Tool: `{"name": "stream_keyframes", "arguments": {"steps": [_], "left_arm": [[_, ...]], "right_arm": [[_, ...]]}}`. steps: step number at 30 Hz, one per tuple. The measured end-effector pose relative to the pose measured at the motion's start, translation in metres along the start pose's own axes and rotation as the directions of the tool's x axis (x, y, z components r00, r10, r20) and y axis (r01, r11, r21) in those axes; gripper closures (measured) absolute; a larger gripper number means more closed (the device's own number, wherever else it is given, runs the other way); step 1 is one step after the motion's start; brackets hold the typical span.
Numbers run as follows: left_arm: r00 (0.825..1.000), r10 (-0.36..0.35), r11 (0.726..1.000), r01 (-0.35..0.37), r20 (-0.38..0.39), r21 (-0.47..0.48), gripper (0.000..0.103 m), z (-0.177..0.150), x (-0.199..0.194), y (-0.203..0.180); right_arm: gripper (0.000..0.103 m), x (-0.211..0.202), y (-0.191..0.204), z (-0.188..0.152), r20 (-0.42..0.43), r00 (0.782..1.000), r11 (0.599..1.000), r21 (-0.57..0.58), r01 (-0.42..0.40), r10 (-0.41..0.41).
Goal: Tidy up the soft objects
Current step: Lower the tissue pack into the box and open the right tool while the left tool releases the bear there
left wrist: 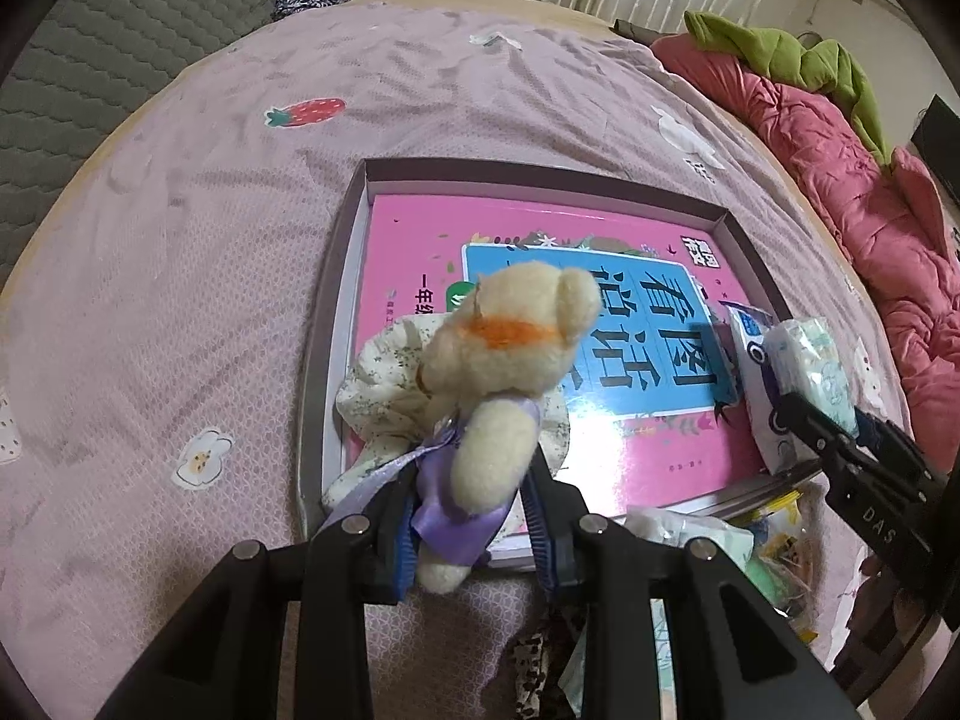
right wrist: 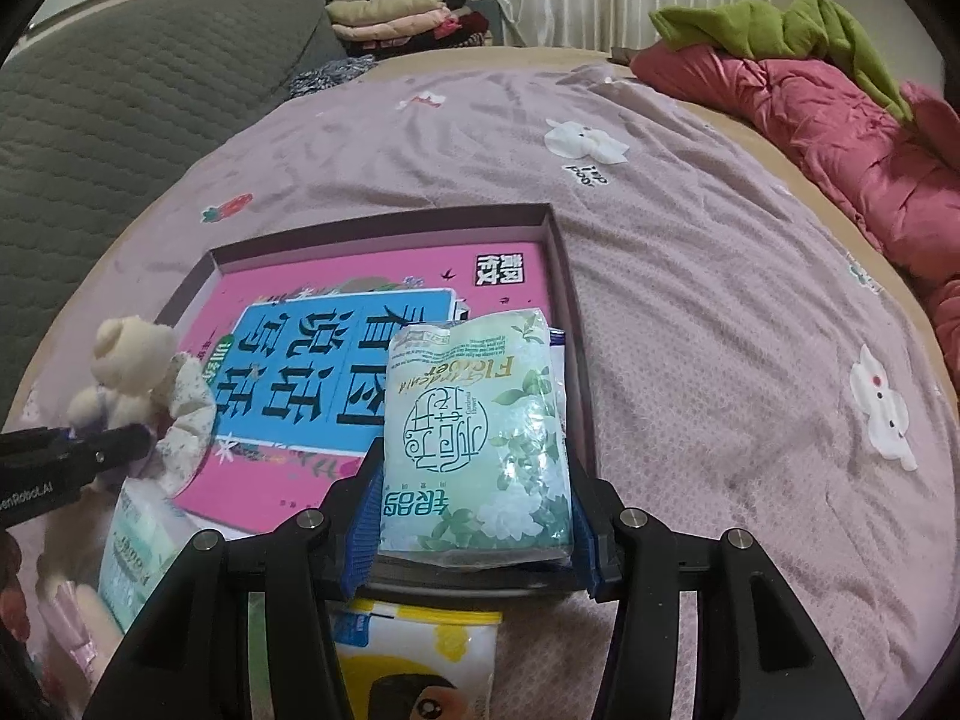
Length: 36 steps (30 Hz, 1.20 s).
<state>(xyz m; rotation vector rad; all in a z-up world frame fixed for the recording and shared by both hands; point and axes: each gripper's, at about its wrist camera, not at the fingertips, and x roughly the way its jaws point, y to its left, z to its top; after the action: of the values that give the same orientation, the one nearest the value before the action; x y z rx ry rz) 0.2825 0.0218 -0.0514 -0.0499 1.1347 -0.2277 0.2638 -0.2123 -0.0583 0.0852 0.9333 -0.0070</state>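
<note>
A bed covered with a mauve bedspread printed with small strawberries and white bunny shapes fills most of both wrist views. Along the bed's far right side lies a bunched pink-red quilt with a green blanket heaped on top, and on the left a grey quilted cover rises beside the bed, with a pile of folded clothes behind it. In the middle of the bedspread sits a shallow, open grey cardboard box, and lying flat inside it is a bright pink children's book with a blue title panel and large Chinese characters. The left gripper is closed around the lower body of a small cream teddy bear in a lilac satin ribbon, holding it over the near left corner of the box; beneath the bear, a floral fabric scrunchie rests on the book's edge. The right gripper is clamped on the sides of a pale green pocket tissue pack with a white flower print, held above the near right corner of the box. Below that gripper, on the bedspread just outside the box, lies a yellow and white tissue packet with a cartoon face, and another pale green tissue pack lies to its left.
</note>
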Motion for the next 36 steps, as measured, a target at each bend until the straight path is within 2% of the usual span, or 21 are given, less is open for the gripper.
{"name": "stream_keyframes", "arguments": {"steps": [8, 13, 17, 19, 28, 32, 36], "left_arm": [[1.0, 0.006, 1.0, -0.006, 0.005, 0.006, 0.071, -0.001, -0.001, -0.001], [1.0, 0.014, 1.0, -0.014, 0.004, 0.014, 0.071, -0.001, -0.002, -0.003], [1.0, 0.015, 1.0, -0.016, 0.008, 0.017, 0.071, -0.003, -0.003, -0.003], [1.0, 0.013, 1.0, -0.013, 0.008, 0.013, 0.071, -0.003, -0.003, -0.002], [1.0, 0.02, 0.999, -0.02, 0.01, 0.031, 0.071, -0.003, -0.004, -0.008], [0.999, 0.03, 0.999, -0.031, 0.014, 0.035, 0.071, -0.002, -0.004, -0.01], [0.999, 0.033, 0.998, -0.034, 0.022, 0.055, 0.068, -0.003, -0.006, -0.015]], "right_arm": [[0.049, 0.004, 0.003, 0.008, -0.012, 1.0, 1.0, -0.017, -0.002, 0.002], [0.035, -0.001, 0.004, 0.007, 0.001, 1.0, 1.0, -0.012, -0.029, 0.029], [0.034, -0.008, 0.002, 0.006, 0.02, 0.999, 0.999, -0.005, -0.032, 0.032], [0.03, -0.015, 0.0, 0.004, 0.037, 0.999, 0.999, 0.004, -0.035, 0.035], [0.029, -0.05, -0.015, -0.016, 0.109, 0.992, 0.993, 0.093, -0.069, 0.059], [0.029, -0.058, -0.018, -0.031, 0.109, 0.991, 0.983, 0.155, -0.098, 0.081], [0.029, -0.061, -0.015, -0.039, 0.107, 0.992, 0.986, 0.146, -0.084, 0.069]]}}
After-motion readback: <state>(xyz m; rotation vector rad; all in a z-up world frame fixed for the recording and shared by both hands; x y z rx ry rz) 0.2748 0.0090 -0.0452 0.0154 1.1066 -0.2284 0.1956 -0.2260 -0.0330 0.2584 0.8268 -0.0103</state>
